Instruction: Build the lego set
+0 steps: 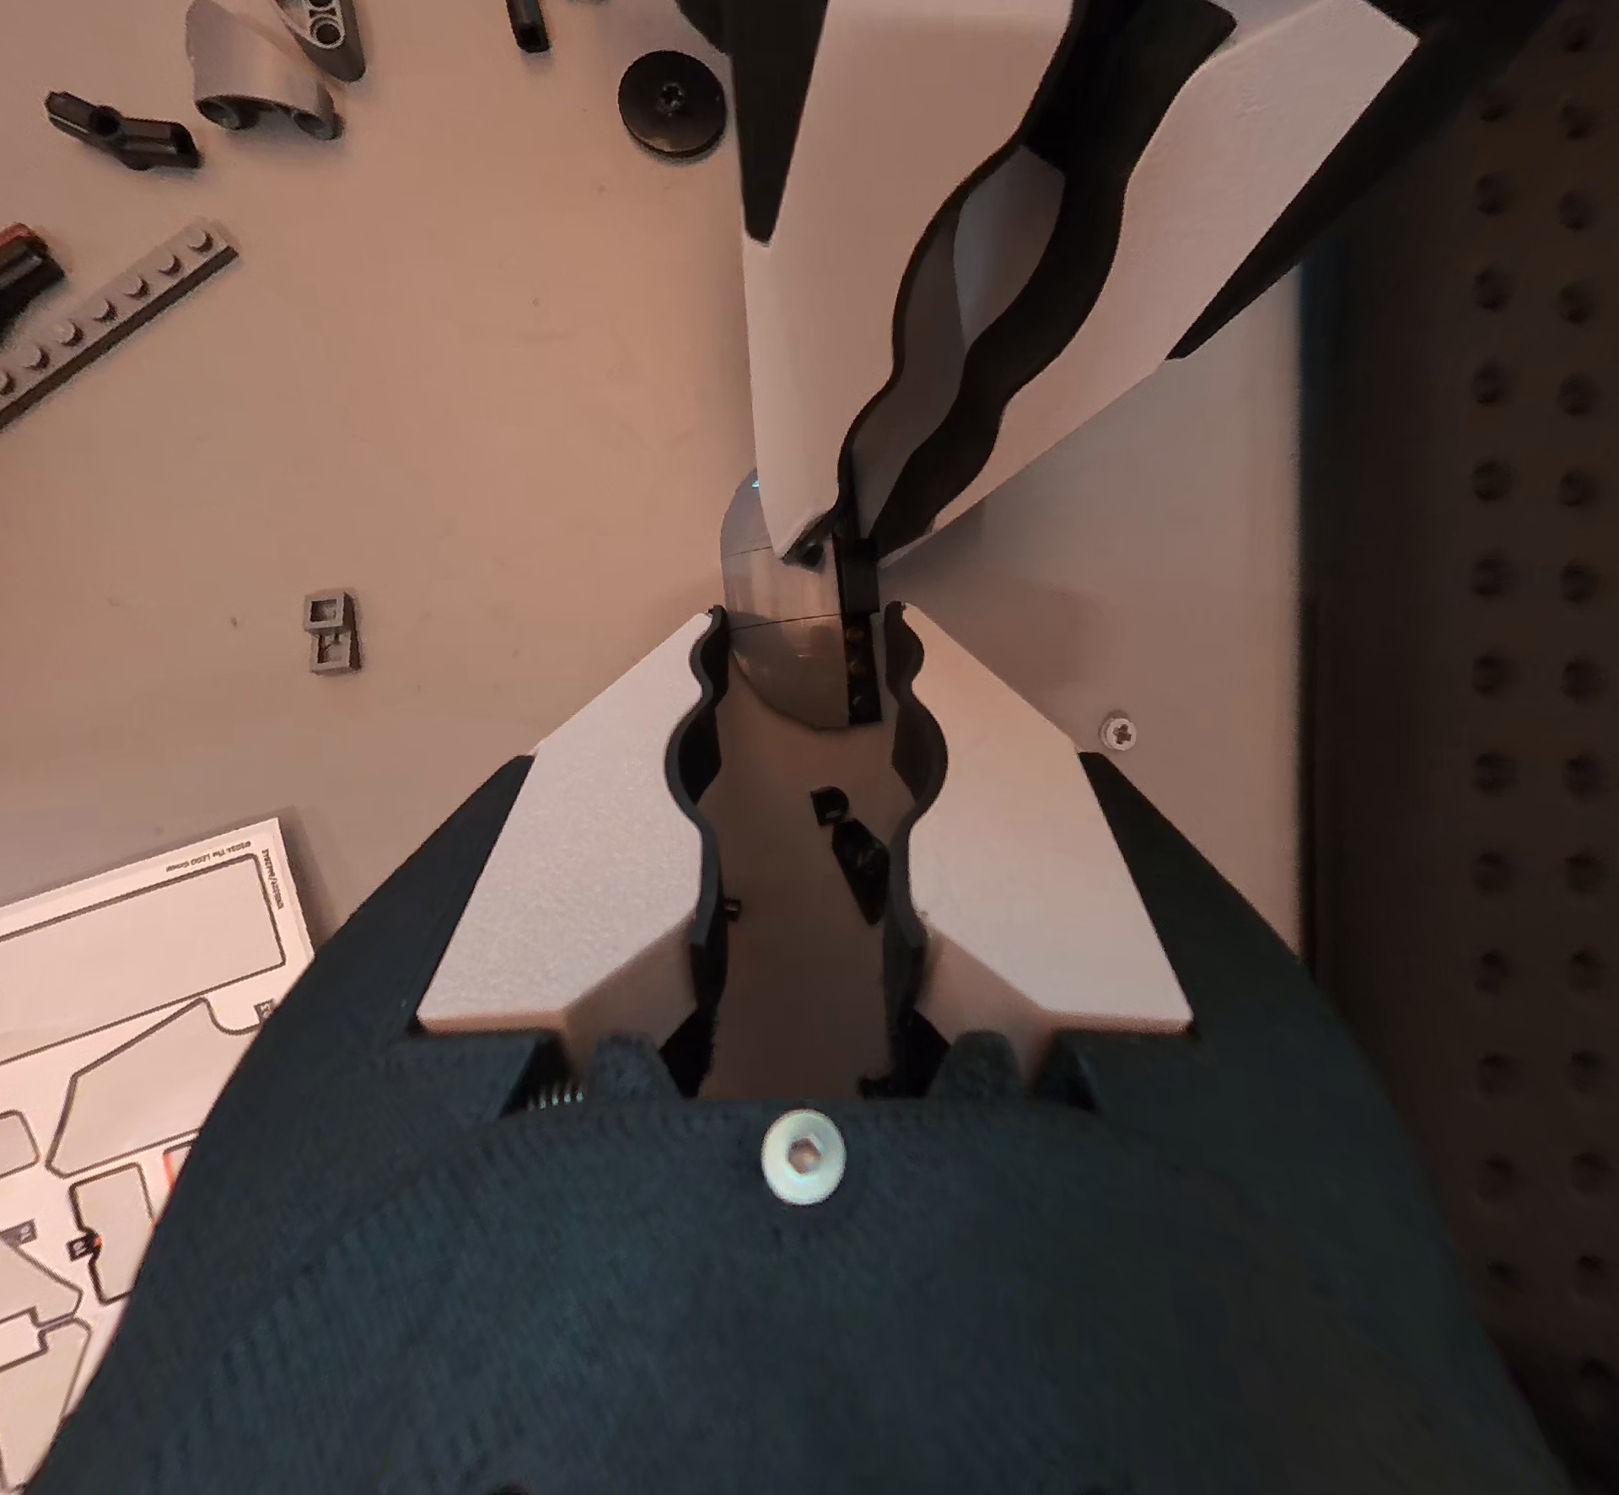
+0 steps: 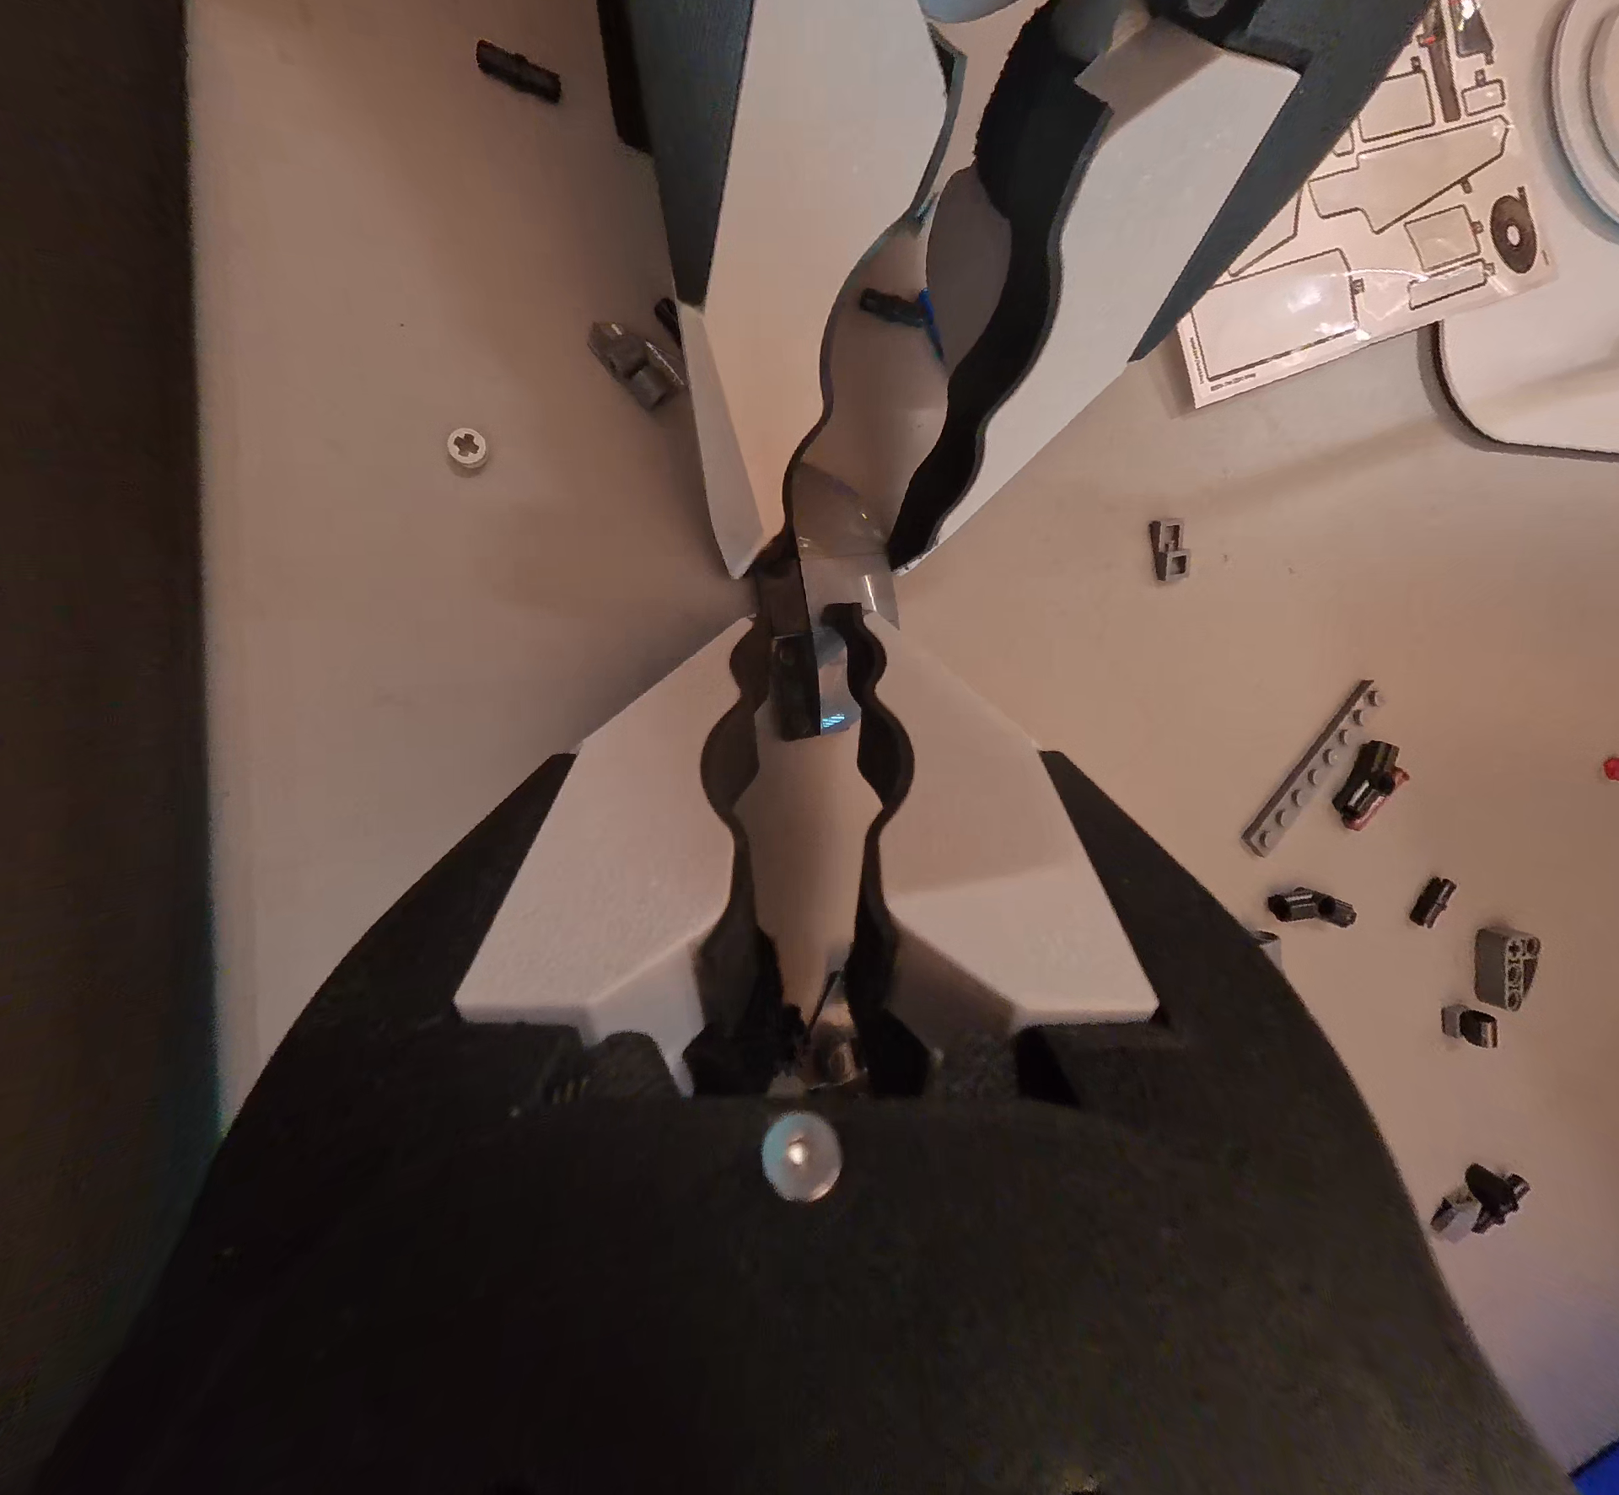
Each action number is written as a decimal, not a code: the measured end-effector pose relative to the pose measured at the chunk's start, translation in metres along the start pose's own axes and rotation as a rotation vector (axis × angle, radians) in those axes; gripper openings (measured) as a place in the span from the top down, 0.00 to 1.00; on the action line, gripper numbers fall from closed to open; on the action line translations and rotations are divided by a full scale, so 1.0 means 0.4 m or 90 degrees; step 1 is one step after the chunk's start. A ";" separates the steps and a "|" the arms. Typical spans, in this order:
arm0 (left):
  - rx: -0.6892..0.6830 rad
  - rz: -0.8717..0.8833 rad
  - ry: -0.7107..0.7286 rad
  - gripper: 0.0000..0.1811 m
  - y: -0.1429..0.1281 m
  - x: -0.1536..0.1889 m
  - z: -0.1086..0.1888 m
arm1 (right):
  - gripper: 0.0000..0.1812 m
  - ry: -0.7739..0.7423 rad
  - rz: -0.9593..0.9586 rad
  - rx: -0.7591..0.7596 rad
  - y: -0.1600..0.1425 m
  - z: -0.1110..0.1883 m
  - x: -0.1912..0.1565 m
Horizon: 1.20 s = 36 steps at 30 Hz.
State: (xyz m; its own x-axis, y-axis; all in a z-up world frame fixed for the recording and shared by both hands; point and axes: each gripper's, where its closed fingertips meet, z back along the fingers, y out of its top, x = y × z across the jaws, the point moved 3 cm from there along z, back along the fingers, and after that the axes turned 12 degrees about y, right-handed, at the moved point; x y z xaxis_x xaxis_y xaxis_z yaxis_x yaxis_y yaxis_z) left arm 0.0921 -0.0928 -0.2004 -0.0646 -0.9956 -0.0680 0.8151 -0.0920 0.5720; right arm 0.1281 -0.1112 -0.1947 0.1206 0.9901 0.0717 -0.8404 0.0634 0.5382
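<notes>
- our left gripper [image 1: 806, 621] fingers pinch the grey-and-black lego assembly [image 1: 788, 656] at their tips, above the table [image 1: 482, 445].
- our right gripper [image 2: 802, 629] fingers press onto its black beam [image 2: 793, 669] from the far end, likely to steady or seat it.
- the two grippers meet tip to tip, nearly opposed, while loose pieces lie well apart.

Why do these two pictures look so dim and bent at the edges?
Left wrist view: warm, dim light, and the perforated panel at right falls into shadow; the wide lens bows the long grey plate. Right wrist view: the left edge is dark, and glare glints on the sticker sheet.
</notes>
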 end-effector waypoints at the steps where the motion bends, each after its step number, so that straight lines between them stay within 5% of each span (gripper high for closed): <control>1: 0.002 0.005 -0.005 0.81 0.000 0.000 0.000 | 0.91 0.001 0.000 0.001 0.000 0.000 0.000; 36: 0.042 0.052 -0.038 0.86 0.012 -0.010 0.006 | 0.92 0.027 -0.016 0.034 -0.008 0.007 0.003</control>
State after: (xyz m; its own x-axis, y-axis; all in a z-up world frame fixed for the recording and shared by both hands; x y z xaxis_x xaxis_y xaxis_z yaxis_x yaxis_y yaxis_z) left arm 0.0950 -0.0893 -0.1955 -0.0355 -0.9990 0.0283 0.7797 -0.0100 0.6261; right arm 0.1323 -0.1106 -0.1938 0.1176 0.9928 0.0221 -0.8081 0.0828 0.5832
